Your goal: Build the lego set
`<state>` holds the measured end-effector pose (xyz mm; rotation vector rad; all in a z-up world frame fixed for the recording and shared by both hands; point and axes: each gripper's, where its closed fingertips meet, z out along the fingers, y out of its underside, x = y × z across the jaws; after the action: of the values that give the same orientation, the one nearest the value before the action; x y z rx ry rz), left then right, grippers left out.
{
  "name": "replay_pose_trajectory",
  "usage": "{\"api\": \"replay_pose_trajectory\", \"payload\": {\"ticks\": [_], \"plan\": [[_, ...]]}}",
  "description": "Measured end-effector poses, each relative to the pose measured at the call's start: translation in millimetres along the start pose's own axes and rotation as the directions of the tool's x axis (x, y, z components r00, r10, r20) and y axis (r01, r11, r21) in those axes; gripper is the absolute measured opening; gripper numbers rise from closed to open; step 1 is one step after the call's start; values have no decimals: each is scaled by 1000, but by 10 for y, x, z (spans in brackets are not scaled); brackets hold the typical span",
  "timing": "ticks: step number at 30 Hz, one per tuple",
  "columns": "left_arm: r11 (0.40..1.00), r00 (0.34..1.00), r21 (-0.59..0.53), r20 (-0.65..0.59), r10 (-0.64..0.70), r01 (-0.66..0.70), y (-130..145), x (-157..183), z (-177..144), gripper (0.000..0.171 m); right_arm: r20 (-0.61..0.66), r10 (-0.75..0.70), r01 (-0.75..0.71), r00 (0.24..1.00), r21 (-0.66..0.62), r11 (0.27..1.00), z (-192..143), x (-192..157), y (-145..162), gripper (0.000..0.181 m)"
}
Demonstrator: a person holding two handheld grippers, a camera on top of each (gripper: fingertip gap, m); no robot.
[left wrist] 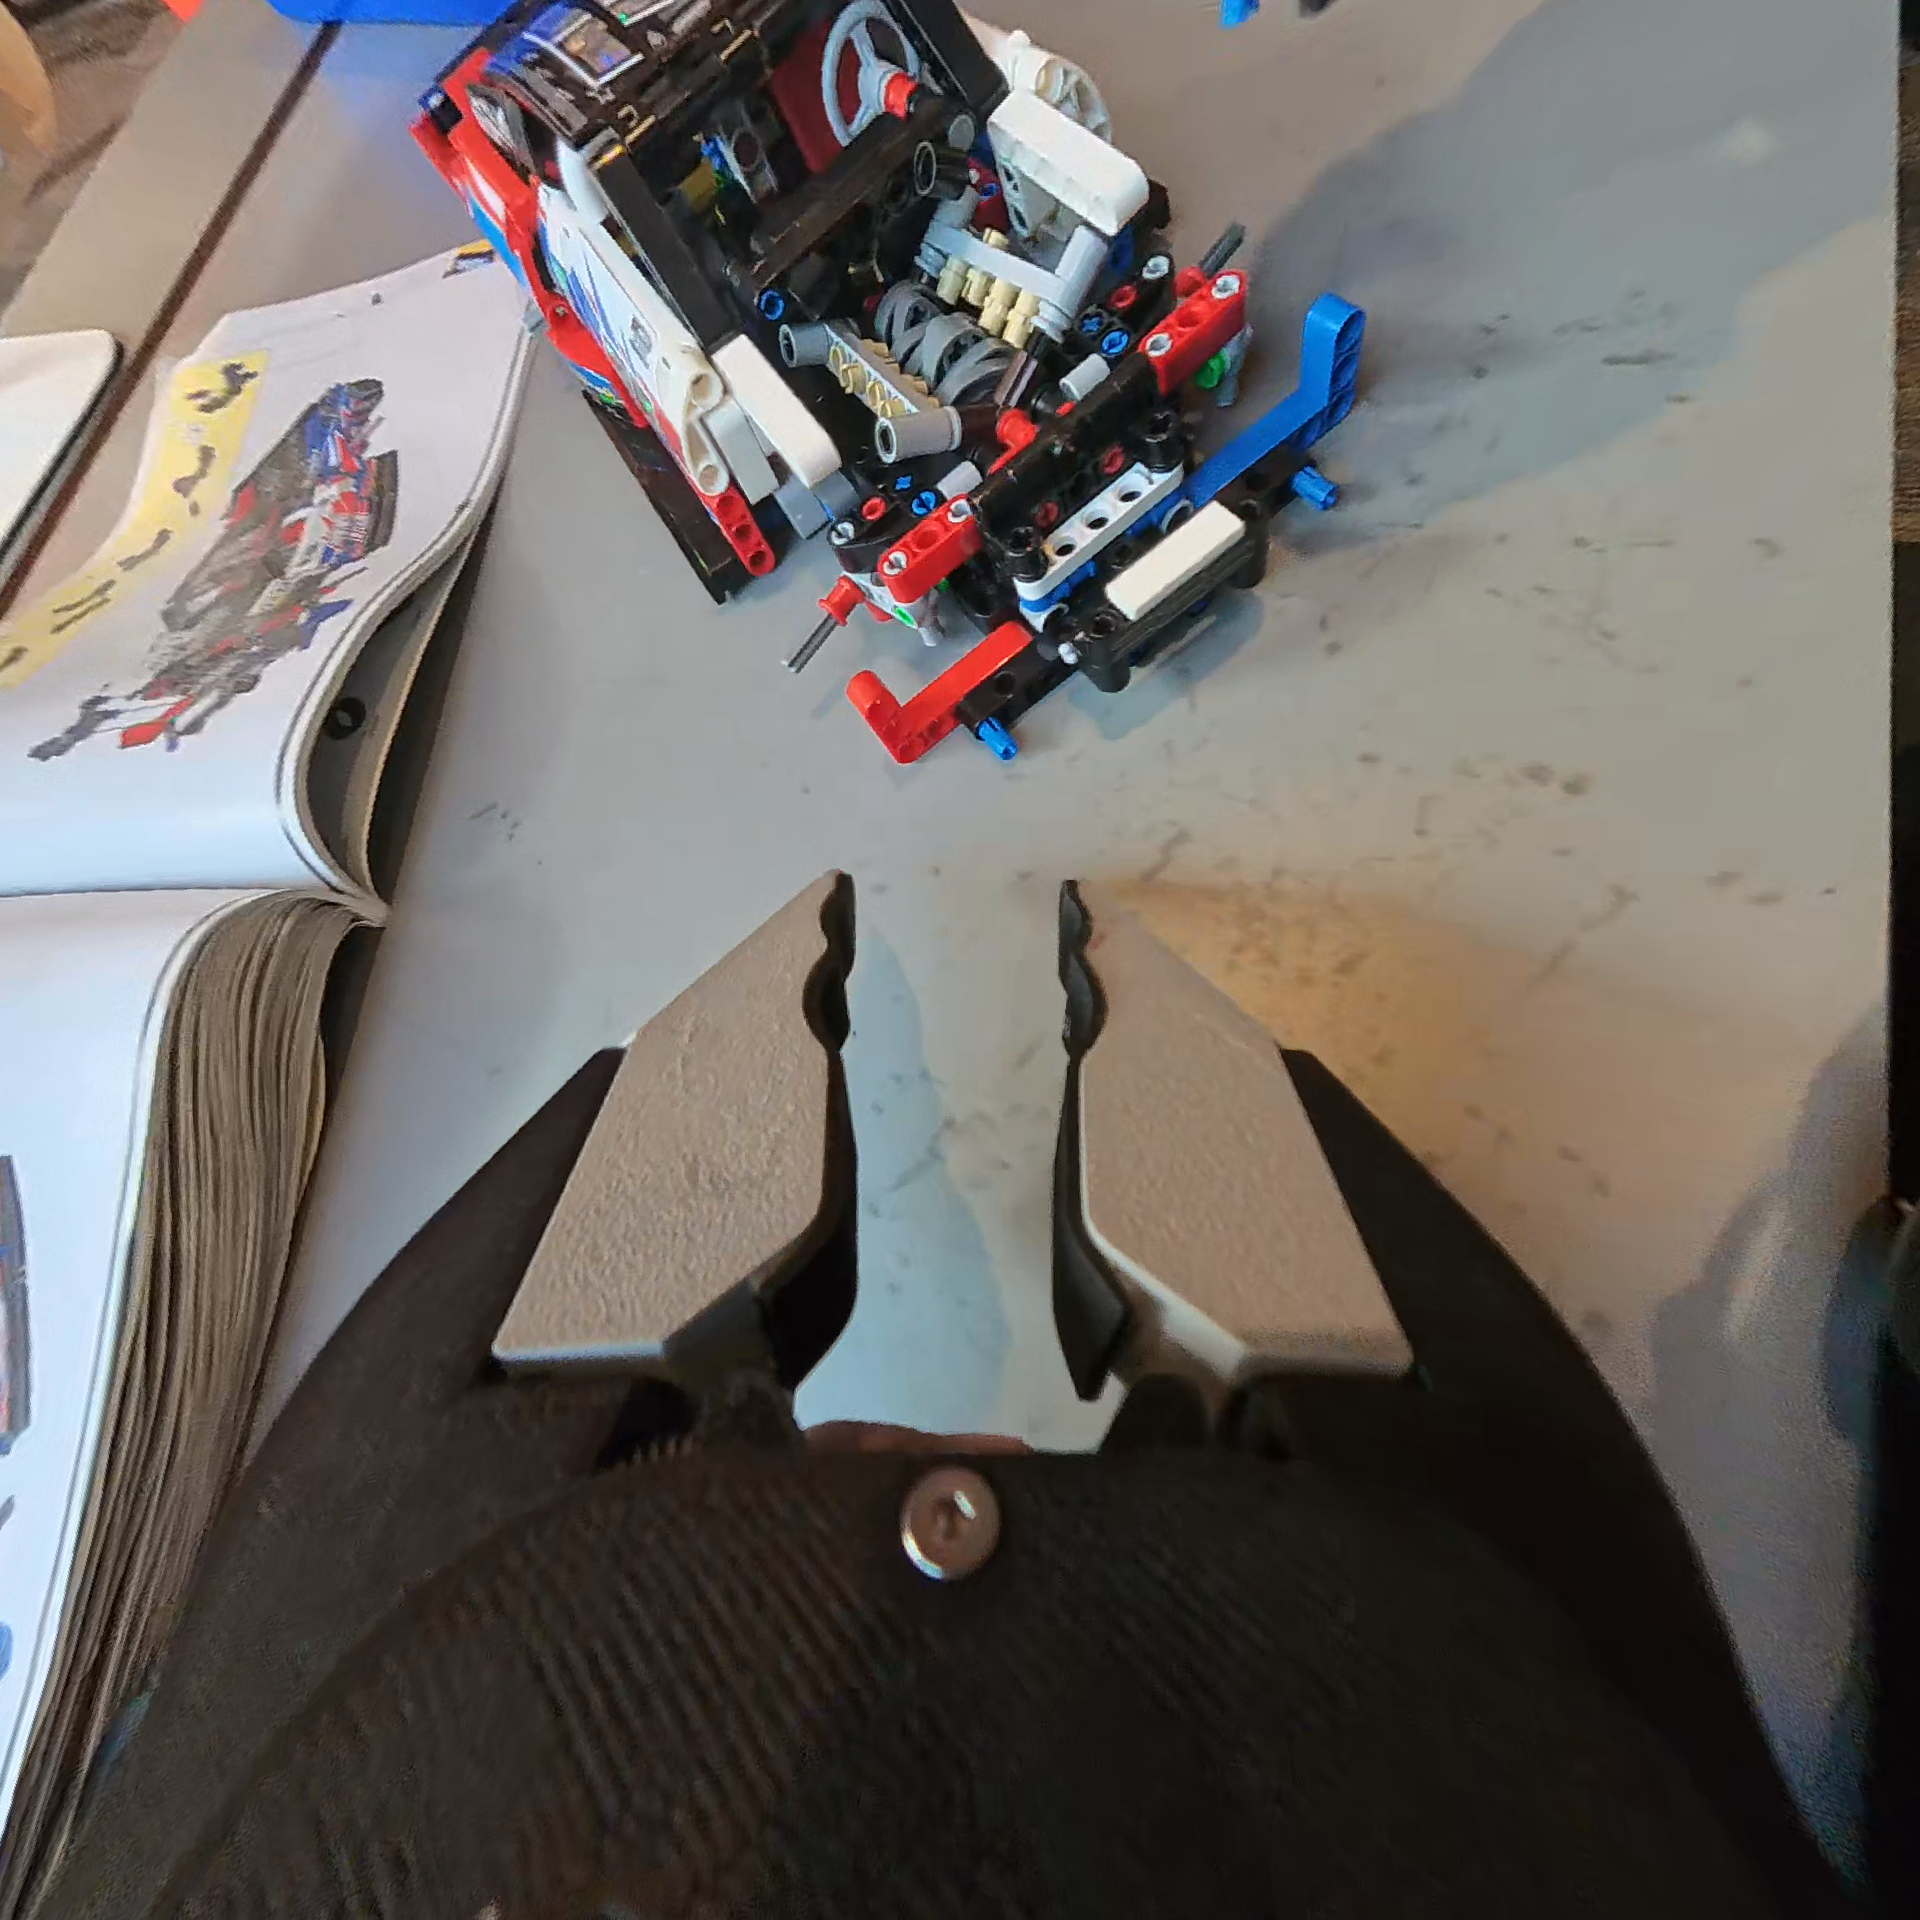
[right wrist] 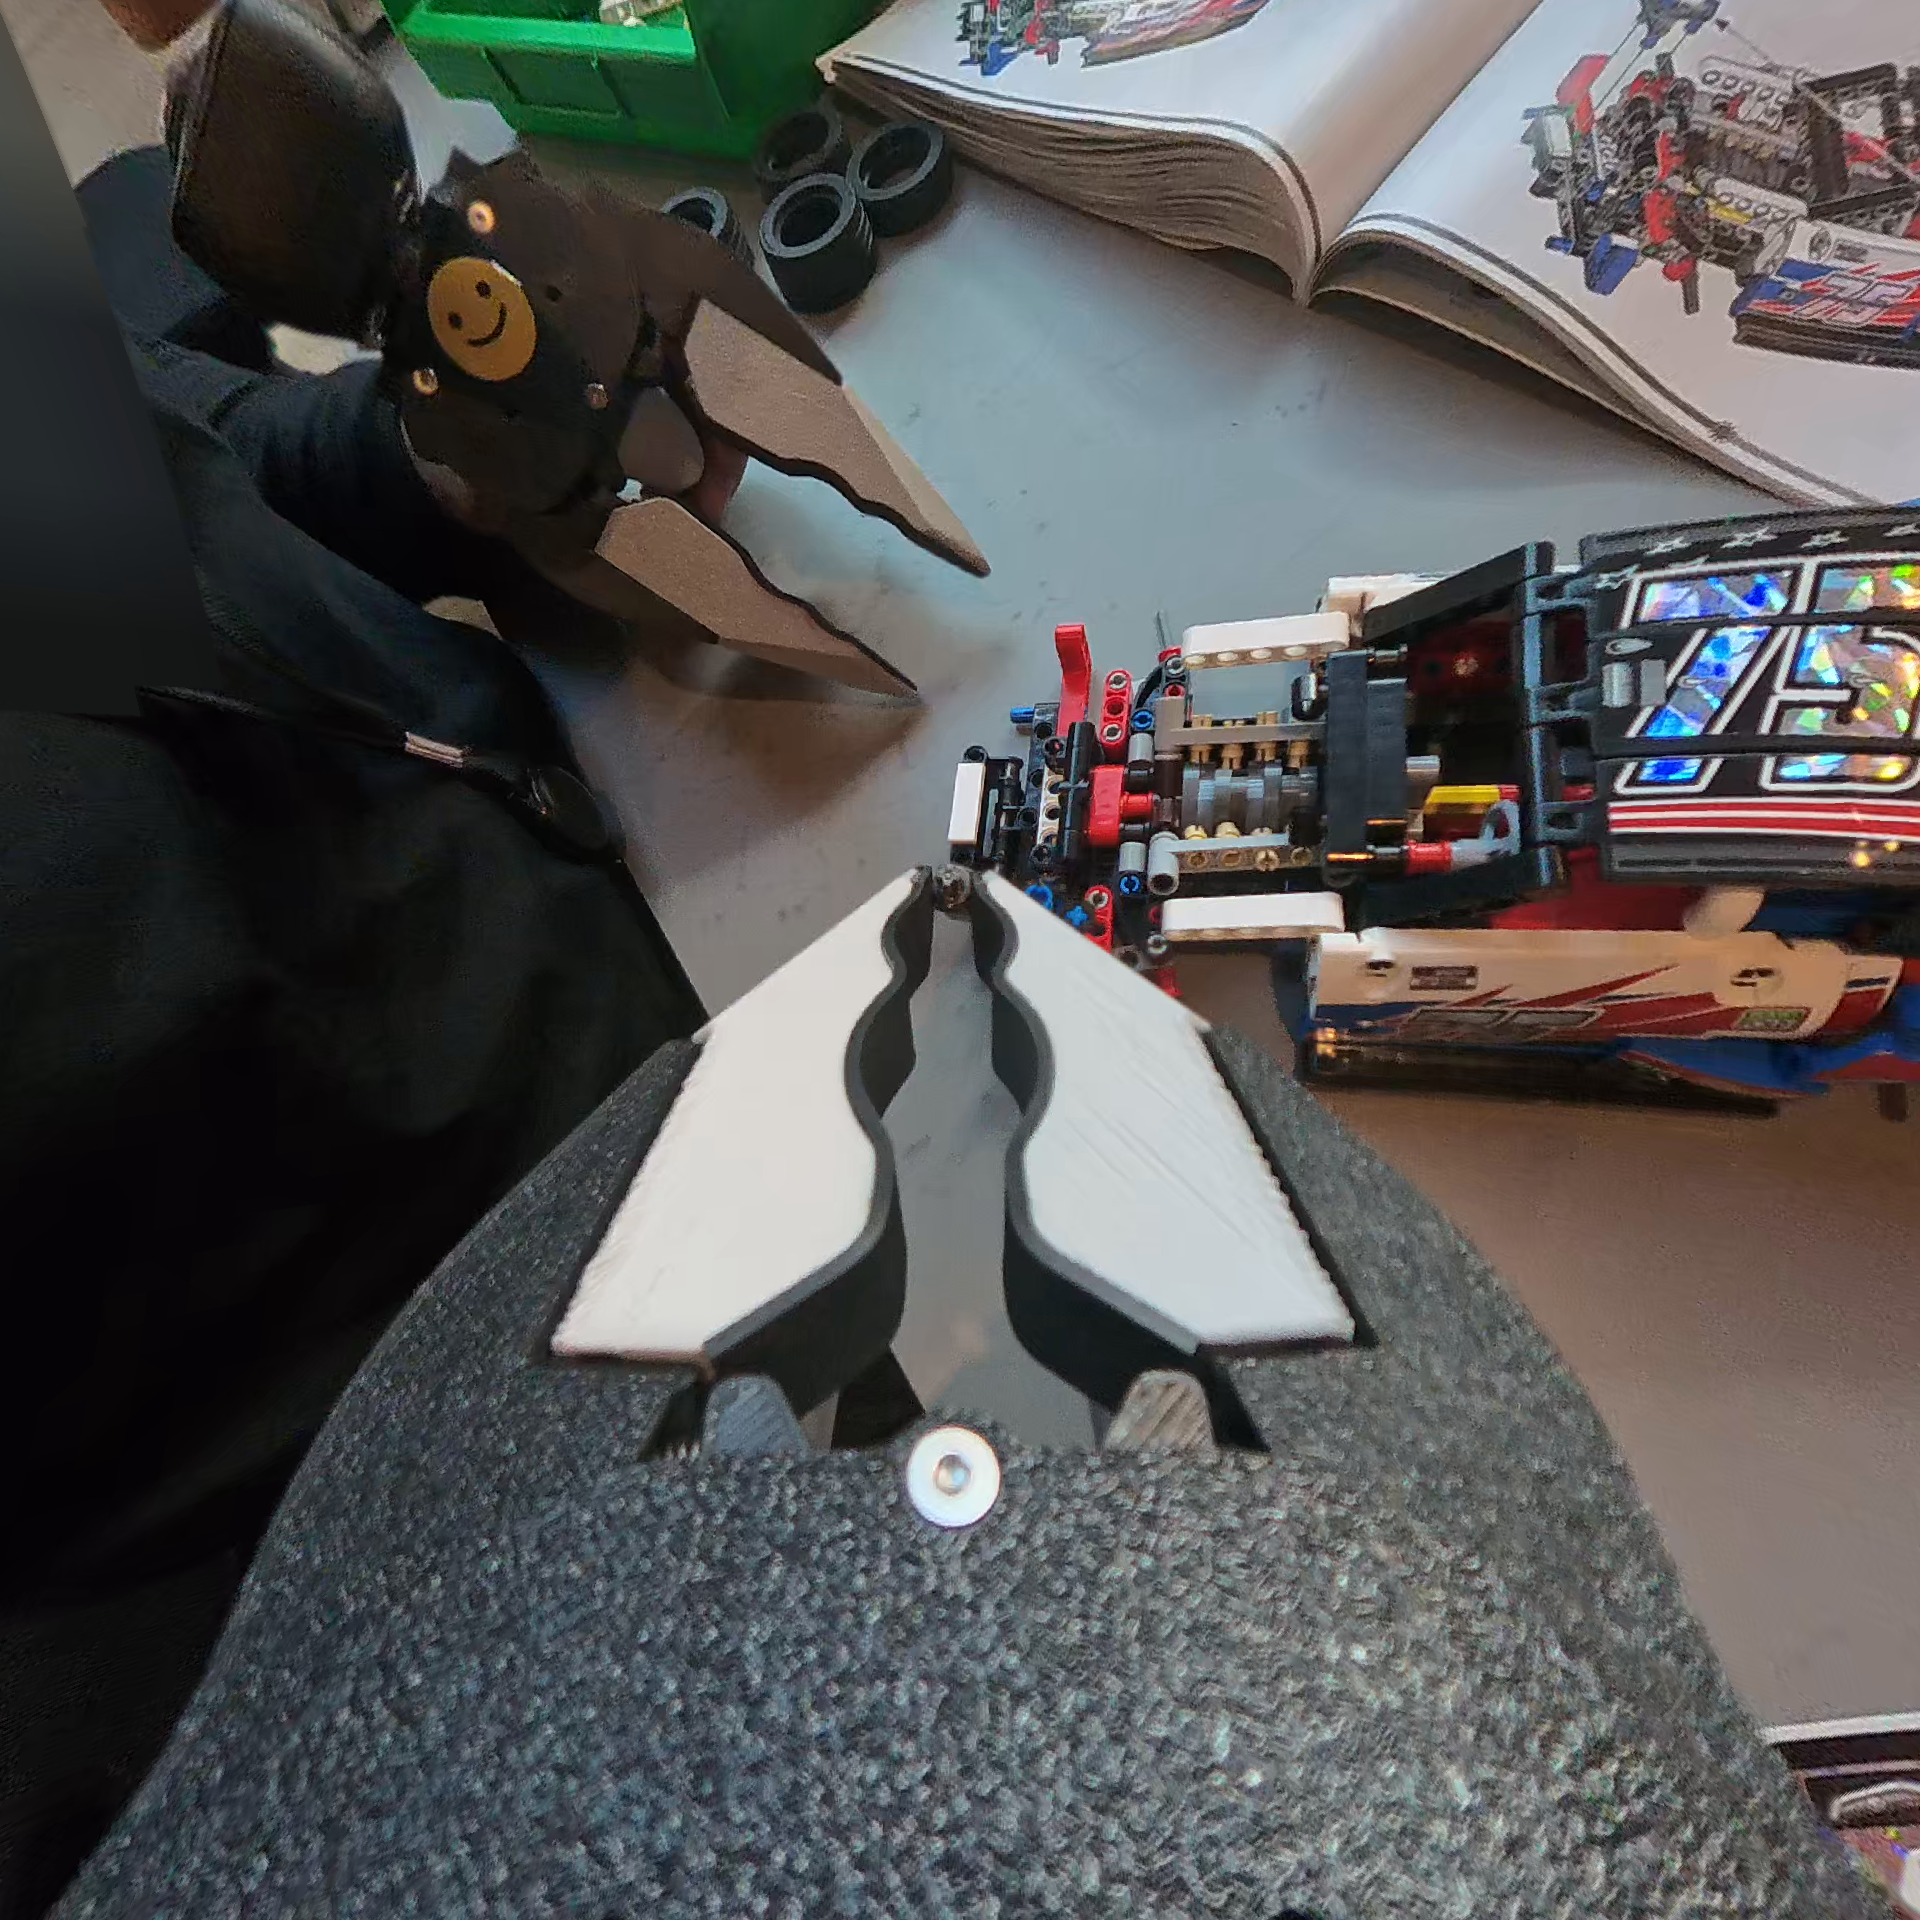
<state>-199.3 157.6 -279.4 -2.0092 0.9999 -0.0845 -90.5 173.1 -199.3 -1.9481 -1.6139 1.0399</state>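
The half-built lego car in red, white, blue and black stands on the grey table, its open engine end facing my left gripper. My left gripper is open and empty, a short way in front of the car; it also shows in the right wrist view, jaws apart. My right gripper is shut on a small dark lego piece at its tips, just beside the front corner of the car.
An open instruction book lies left of the car, and shows behind it in the right wrist view. A green bin and several black tyres sit at the back. A person's dark sleeve is at left. Some 15 cm of space lies between my two pairs of fingers.
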Motion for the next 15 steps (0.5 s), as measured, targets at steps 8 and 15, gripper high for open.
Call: {"api": "replay_pose_trajectory", "payload": {"ticks": [8, 15], "plan": [[994, 990, 108, -137, 13, 1, -309, 200, 11, 43, 102, -165, 152, 981, 127, 980, -35, -239, 8, 6], [952, 910, 303, -408, 79, 53, -962, 542, -150, 51, 120, -535, 520, 836, 132, 844, -91, -474, -41, 6]]}}
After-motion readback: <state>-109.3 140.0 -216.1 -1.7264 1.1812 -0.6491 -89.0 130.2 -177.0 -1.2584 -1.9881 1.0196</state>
